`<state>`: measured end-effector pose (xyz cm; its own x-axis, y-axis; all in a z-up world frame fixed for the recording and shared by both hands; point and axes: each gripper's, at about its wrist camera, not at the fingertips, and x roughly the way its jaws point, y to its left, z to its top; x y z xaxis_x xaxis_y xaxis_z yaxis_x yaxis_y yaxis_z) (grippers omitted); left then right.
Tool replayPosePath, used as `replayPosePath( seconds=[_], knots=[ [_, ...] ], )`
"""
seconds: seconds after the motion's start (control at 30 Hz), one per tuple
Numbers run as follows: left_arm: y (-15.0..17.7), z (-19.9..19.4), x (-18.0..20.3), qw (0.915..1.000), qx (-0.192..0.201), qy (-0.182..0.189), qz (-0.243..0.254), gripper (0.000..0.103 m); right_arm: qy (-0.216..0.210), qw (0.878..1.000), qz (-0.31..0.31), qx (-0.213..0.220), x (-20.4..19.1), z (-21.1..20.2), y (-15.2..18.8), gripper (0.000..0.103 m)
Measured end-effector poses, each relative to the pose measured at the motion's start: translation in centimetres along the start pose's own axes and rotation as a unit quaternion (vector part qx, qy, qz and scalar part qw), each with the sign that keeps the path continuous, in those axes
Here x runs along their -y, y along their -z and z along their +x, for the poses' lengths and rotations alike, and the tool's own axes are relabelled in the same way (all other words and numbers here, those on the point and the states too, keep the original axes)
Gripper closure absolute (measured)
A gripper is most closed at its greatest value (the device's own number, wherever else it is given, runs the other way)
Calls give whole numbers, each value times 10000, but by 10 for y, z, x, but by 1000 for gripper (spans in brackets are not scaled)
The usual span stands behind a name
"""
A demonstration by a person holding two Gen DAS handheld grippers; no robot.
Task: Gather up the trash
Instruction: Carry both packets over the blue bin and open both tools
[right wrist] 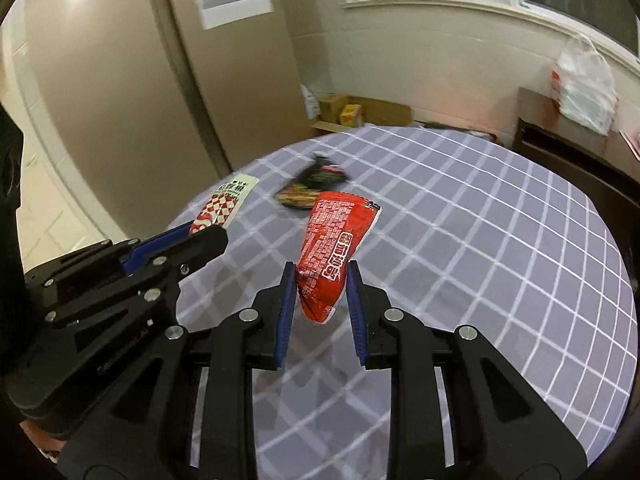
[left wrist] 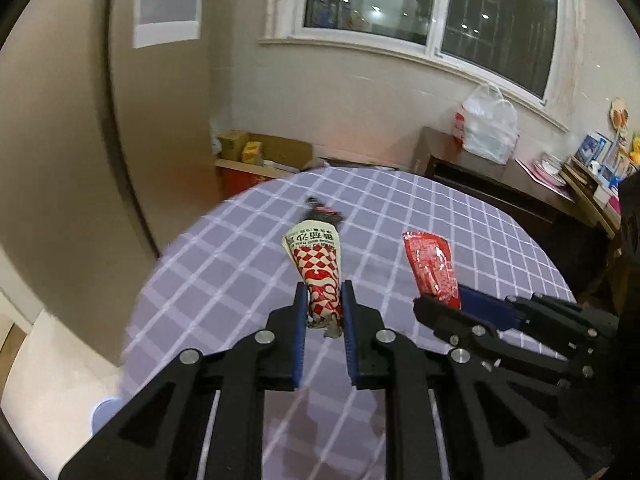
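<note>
Left wrist view: left gripper [left wrist: 324, 300] pinches a red-white checkered wrapper [left wrist: 318, 268] above the table [left wrist: 500, 240]. Right gripper [right wrist: 322, 288] clamps a red packet [right wrist: 334, 240] mid-table; a dark wrapper [right wrist: 314, 186] lies near the far edge, bare cloth to the right.

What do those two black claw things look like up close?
Both the left gripper and the right gripper are matte black plastic linkages with silver round pivot pins. Each has two flat fingers lined with ribbed blue pads. No cables show.
</note>
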<state>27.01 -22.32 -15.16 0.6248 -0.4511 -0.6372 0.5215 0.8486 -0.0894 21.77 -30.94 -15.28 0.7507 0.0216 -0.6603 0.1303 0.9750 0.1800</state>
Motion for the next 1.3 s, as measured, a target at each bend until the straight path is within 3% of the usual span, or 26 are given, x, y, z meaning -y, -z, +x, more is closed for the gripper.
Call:
replayPosePath(
  seconds=[0.27, 0.33, 0.73, 1.0, 1.3],
  knots=[
    [37, -65, -81, 9947, 243, -868, -504, 87, -467, 9972, -581, -23, -96, -6, 10, 78],
    [49, -82, -104, 9905, 321, -1184, -627, 87, -620, 9952, -755, -56, -128, -5, 14, 78],
    [108, -147, -240, 9640, 338, -2177, -1488, 86, -1581, 9750, -1513, -388, -284, 33, 38, 78],
    [147, -147, -309, 9478, 30, -2471, -2017, 86, -1897, 9619, -1811, -775, -354, 79, 62, 78],
    [170, -139, -357, 9351, -224, -2678, -2311, 86, -1970, 9564, -1923, -971, -390, 109, 79, 78]
  ],
)
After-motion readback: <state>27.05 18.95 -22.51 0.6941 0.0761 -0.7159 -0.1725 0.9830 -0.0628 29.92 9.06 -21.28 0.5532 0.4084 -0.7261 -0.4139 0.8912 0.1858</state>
